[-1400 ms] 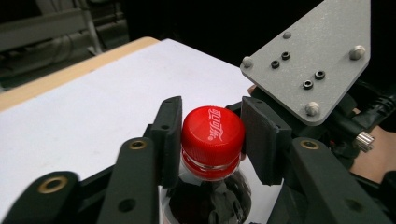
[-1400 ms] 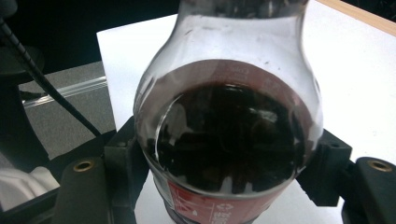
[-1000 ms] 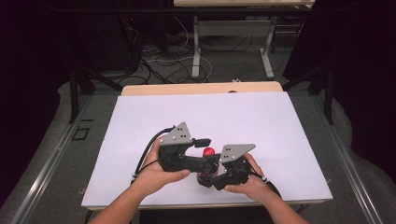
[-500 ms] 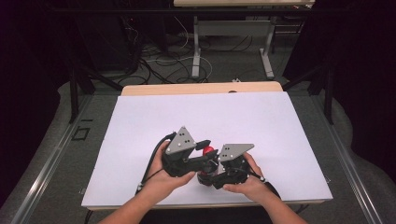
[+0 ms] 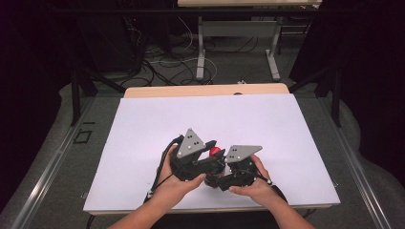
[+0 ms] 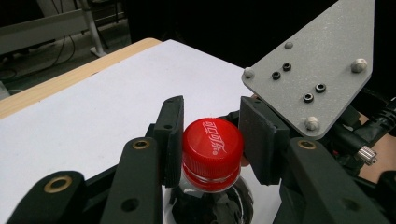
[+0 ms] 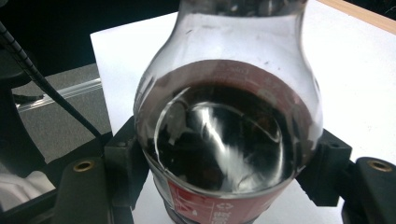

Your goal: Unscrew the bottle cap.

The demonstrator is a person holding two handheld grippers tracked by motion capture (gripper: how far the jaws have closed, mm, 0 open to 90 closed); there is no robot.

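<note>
A white table (image 5: 143, 129) stands before the person, both forearms reaching in low near its front edge. There the right gripper (image 7: 224, 186) is clamped around the belly of a dark cola bottle (image 7: 229, 140), its pads pressed to both sides of the glassy wall, holding it steady. The left gripper (image 6: 210, 140) brackets the red cap (image 6: 212, 144); one pad touches it, the other sits just beside, so I judge it about closed but cannot be sure. This looks like uncapping: next, a firm squeeze and a twist.
</note>
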